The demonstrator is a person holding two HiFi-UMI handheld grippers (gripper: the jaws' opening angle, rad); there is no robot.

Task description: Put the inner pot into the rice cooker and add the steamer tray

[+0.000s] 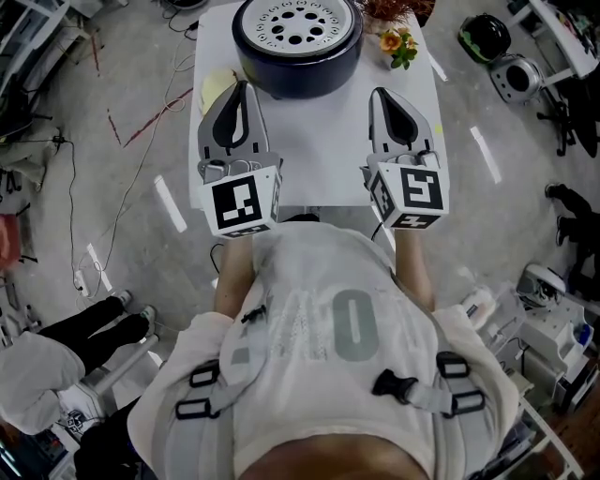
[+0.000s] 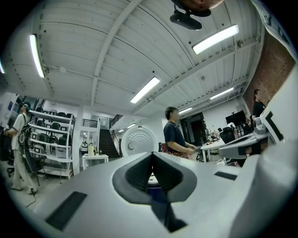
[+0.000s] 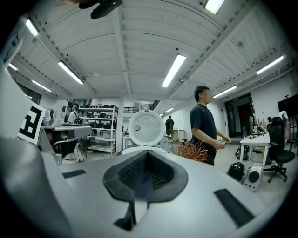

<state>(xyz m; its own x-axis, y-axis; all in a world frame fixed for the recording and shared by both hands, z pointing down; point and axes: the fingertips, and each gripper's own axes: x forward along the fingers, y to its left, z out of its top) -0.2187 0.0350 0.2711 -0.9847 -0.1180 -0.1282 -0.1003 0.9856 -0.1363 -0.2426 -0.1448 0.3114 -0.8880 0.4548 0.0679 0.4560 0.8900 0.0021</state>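
Rice cooker, perforated steamer tray apparently seated in it: far end of my bench, dead ahead between my left gripper and right gripper, both closed on nothing, left one slightly nearer.

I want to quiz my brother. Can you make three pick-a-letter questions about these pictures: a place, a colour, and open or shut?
1. Where is the rice cooker? A on the floor B far end of the table C on a shelf
2. The holed tray in it is? A white B red C green
3. The left gripper and right gripper are? A wide open B holding a spoon C shut, empty
Answers: B, it stands at the table's far edge; A, the tray looks white; C, each gripper's jaws meet with nothing between.
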